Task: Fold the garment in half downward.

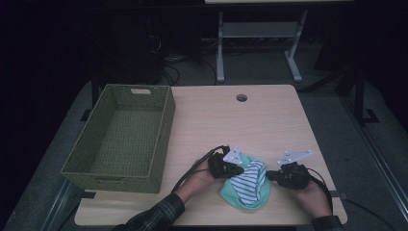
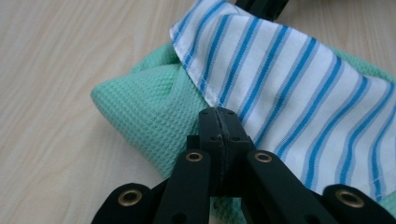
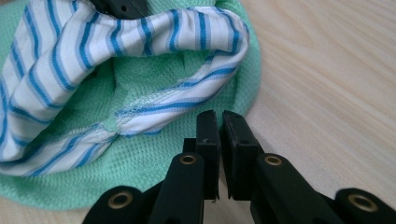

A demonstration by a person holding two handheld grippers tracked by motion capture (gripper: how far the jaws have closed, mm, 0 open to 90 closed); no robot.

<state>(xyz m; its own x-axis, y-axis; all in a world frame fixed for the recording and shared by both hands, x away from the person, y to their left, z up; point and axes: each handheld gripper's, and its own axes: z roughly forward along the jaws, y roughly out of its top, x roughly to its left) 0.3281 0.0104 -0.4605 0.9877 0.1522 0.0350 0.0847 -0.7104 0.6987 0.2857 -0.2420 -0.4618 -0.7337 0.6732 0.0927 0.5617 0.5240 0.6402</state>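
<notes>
A dark room surrounds the pale wooden table [image 1: 269, 120]; a green woven basket [image 1: 120, 139] sits at its left. Low in the centre of the high view lies a mint-green cloth [image 1: 248, 185] with a blue-striped lining. The left gripper [image 2: 218, 114] has its jaws clamped together on the cloth's green edge. The right gripper [image 3: 219, 116] sits at the opposite edge, jaws nearly together with a thin gap, resting on the fabric rather than clearly pinching it. This looks like the grasping step; next, probably a lift toward the basket, once the right side is secured.
</notes>
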